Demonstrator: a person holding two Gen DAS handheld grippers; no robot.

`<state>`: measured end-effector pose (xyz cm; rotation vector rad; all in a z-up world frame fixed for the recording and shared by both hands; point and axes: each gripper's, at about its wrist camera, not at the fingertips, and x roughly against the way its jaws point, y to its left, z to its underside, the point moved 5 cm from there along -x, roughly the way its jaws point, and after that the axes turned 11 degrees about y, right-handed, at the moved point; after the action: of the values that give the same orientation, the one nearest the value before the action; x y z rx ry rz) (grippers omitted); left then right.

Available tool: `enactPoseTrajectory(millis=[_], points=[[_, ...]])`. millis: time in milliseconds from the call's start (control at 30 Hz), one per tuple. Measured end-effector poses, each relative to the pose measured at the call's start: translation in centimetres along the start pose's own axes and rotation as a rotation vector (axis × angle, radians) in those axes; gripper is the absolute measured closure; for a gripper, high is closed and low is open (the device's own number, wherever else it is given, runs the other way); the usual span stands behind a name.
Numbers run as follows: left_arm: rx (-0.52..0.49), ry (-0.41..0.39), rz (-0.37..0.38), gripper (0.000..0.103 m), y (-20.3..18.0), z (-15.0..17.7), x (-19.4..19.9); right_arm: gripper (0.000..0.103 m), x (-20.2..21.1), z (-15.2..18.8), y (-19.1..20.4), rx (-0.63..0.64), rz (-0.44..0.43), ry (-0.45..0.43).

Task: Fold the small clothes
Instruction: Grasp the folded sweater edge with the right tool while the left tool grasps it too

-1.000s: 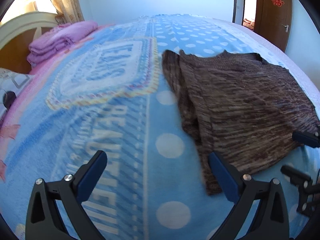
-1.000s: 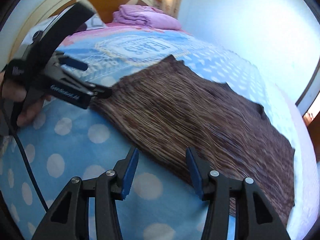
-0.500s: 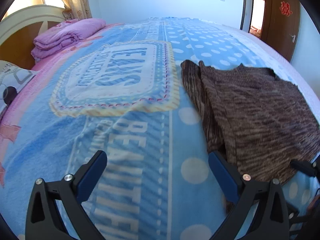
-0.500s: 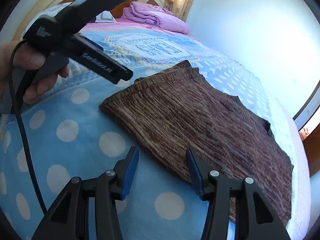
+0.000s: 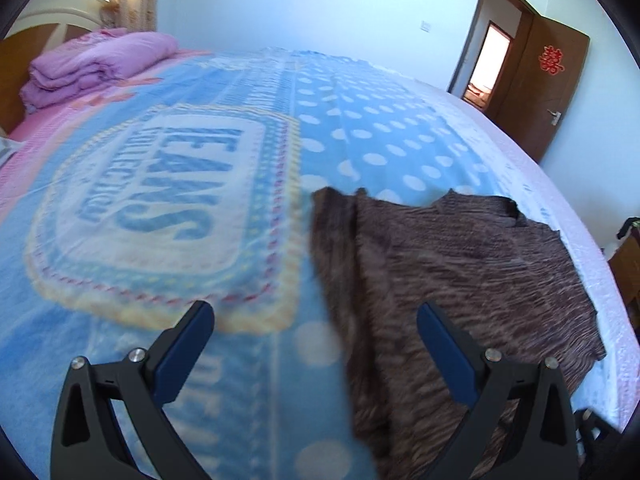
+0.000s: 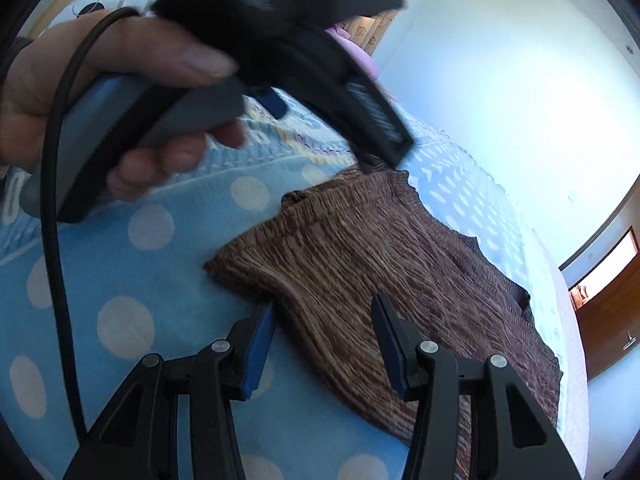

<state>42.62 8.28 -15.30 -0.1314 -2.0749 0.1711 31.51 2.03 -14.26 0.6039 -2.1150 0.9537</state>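
Observation:
A brown ribbed knit garment (image 5: 460,280) lies flat on the blue dotted blanket (image 5: 380,128), its left side folded into a narrow strip. My left gripper (image 5: 314,320) hovers wide open over that left edge, and nothing is between its fingers. In the right wrist view the same garment (image 6: 380,260) runs from centre to lower right. My right gripper (image 6: 324,308) stands half open just above the garment's near left edge, and its pads do not press on the cloth. A hand (image 6: 100,80) holding the left gripper fills the upper left of that view.
A folded pink quilt (image 5: 100,64) rests by the wooden headboard (image 5: 36,40) at the far left. A patterned pillow (image 6: 104,4) shows behind the hand. The bed's white edge (image 5: 560,200) runs on the right, with a brown door (image 5: 556,80) beyond. A black cable (image 6: 56,240) hangs from the hand.
The left gripper has swung in over the garment's left edge, and it and its hand loom larger in the right view. The right gripper has slid toward the garment's near corner. The garment has not moved.

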Motion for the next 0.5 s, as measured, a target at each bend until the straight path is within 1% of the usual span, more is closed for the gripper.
enactPoseTrajectory(millis=[133,167,200,267,333,367,400,433,467,500], points=[[-0.009,0.024,0.004,0.001,-0.9,-1.2,-1.8,0.053,-0.4,-0.1,0.0,-0.012,0.007,0.003],[-0.013,0.032,-0.001,0.004,-1.1,-1.5,-2.4,0.053,-0.4,-0.1,0.0,-0.016,0.007,0.002],[-0.018,0.035,0.002,0.011,-1.3,-1.6,-2.7,0.053,-0.4,-0.1,0.0,-0.017,0.01,0.001],[-0.042,0.057,0.009,0.019,-1.9,-1.9,-3.6,0.053,-0.4,0.0,0.0,-0.016,0.021,-0.003],[-0.053,0.063,-0.012,0.022,-2.2,-2.2,-4.1,0.053,-0.4,0.1,0.2,-0.014,0.027,-0.002],[-0.056,0.059,-0.015,0.029,-2.3,-2.3,-4.2,0.053,-0.1,0.2,0.5,-0.014,0.028,-0.002],[-0.063,0.056,0.004,0.048,-2.4,-2.3,-4.3,0.053,-0.1,0.2,0.6,-0.015,0.027,-0.003],[-0.068,0.058,0.004,0.058,-2.5,-2.3,-4.4,0.053,0.0,0.3,0.6,-0.02,0.025,-0.005],[-0.059,0.053,0.013,0.072,-2.4,-2.3,-4.3,0.053,0.0,0.3,0.6,-0.023,0.024,-0.006],[-0.052,0.048,0.044,0.082,-2.4,-2.4,-4.2,0.053,0.0,0.3,0.6,-0.026,0.023,-0.008]])
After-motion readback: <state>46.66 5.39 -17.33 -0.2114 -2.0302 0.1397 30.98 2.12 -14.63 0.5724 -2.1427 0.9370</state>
